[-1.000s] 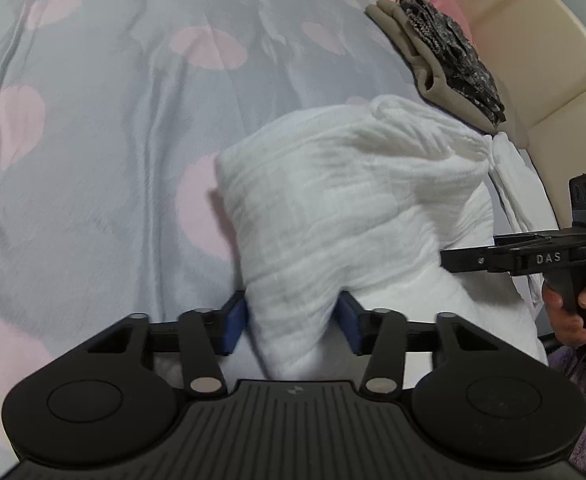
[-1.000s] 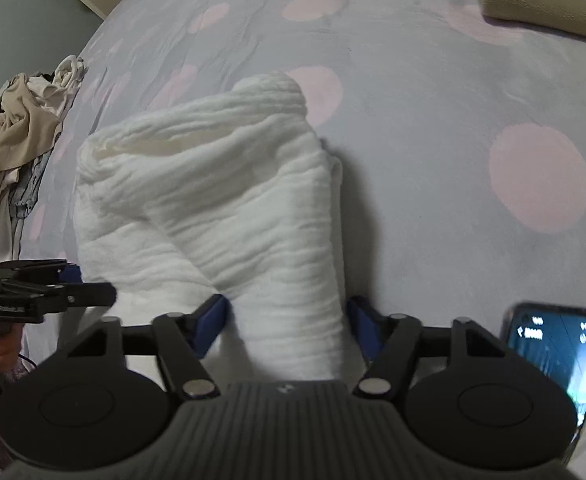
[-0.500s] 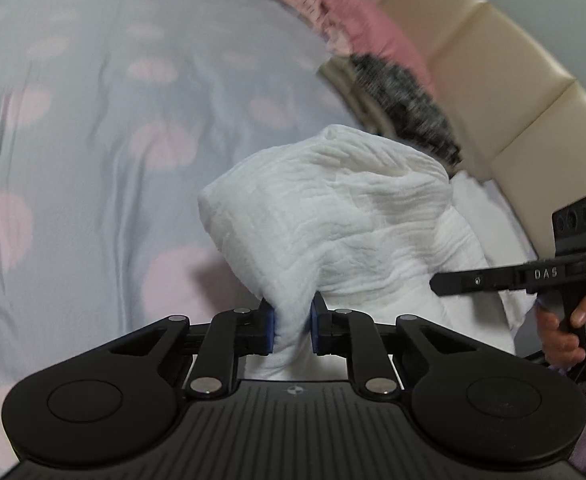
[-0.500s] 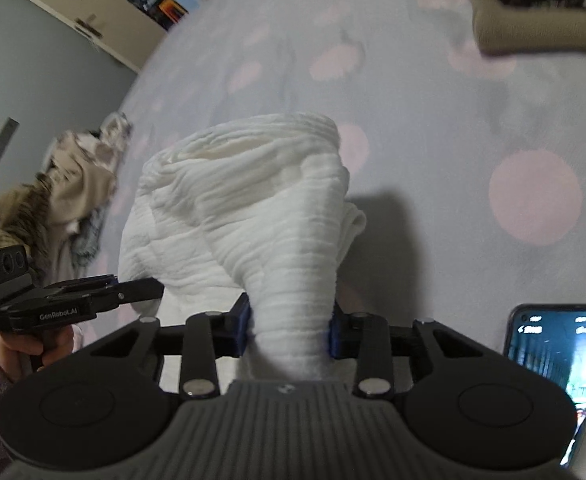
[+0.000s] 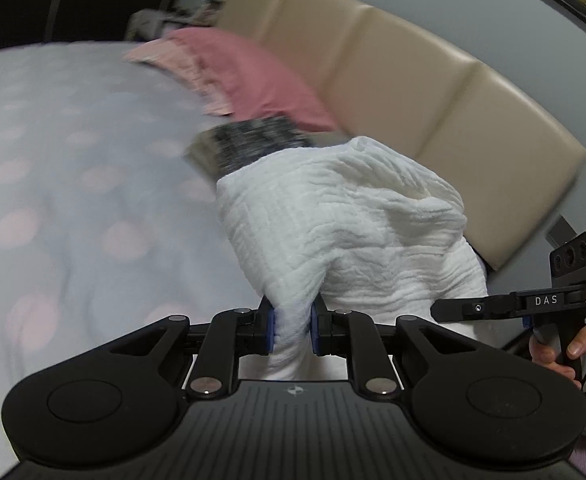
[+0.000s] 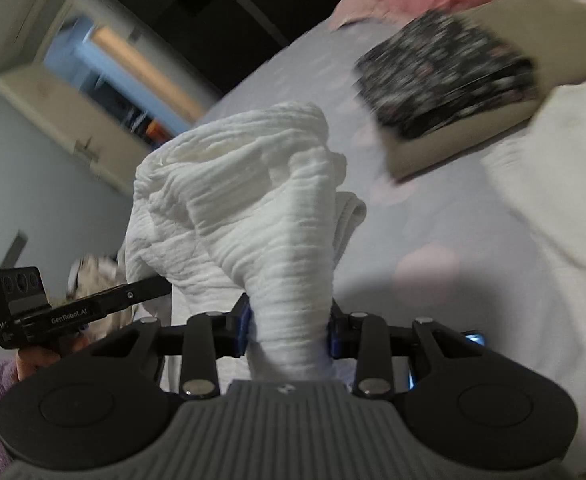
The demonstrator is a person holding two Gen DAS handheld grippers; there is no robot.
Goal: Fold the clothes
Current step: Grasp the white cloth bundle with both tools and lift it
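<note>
A folded white textured garment (image 5: 349, 224) is held up above the bed by both grippers. My left gripper (image 5: 291, 330) is shut on one end of it, cloth bunched between the blue pads. My right gripper (image 6: 289, 330) is shut on the other end (image 6: 249, 208). The right gripper's body shows at the right of the left wrist view (image 5: 533, 304). The left gripper's body shows at the left of the right wrist view (image 6: 53, 308). The garment hangs and sags between the two.
The bed has a grey sheet with pink dots (image 5: 73, 208). A folded dark patterned garment on a tan one (image 6: 449, 80) lies near the pink pillow (image 5: 253, 76) and beige headboard (image 5: 433, 92). A white cloth (image 6: 561, 184) lies at right. A phone (image 6: 475, 338) peeks behind the right gripper.
Both grippers closed on the white garment, then lifted it off the bed and carried it toward the headboard side. Both views now tilt up and are blurred by motion.
</note>
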